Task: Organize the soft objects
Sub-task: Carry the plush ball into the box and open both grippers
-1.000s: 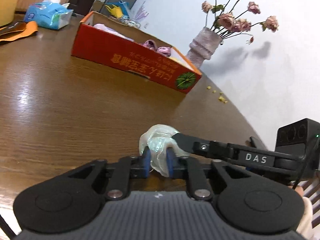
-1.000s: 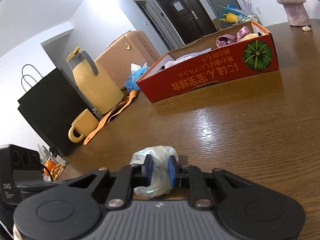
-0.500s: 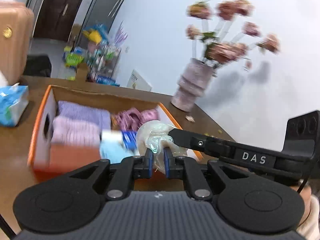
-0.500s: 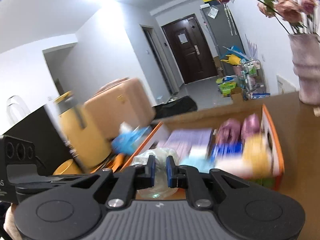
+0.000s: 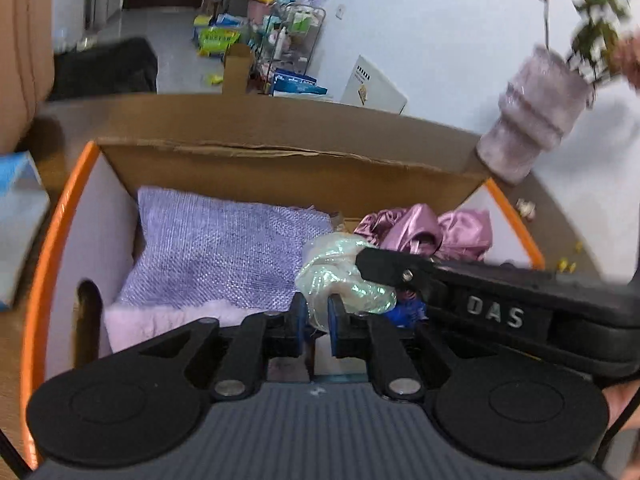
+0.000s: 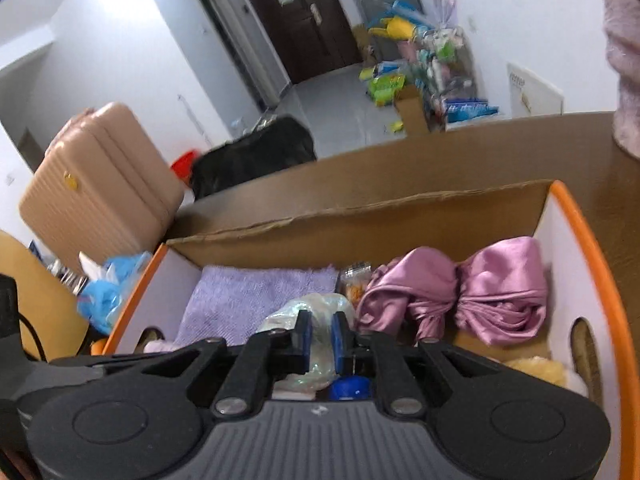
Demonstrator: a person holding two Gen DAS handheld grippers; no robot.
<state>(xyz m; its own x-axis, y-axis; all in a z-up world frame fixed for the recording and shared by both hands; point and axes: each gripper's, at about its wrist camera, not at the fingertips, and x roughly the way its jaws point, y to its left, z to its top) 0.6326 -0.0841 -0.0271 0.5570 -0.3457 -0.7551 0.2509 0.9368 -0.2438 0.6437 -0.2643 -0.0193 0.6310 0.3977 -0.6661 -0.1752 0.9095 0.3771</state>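
Bag [image 5: 340,276] now over box [image 5: 60,216], between both grippers' fingers [image 5: 298,312].

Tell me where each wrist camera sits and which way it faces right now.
Left wrist: on the left gripper, looking along its fingers down into the cardboard box; the right gripper's arm crosses at right.
Right wrist: on the right gripper, facing the same box and the doorway beyond; the left gripper's body edges in at left.
Shared: both pinch the crumpled plastic bag above the purple towel and pink satin cloth.
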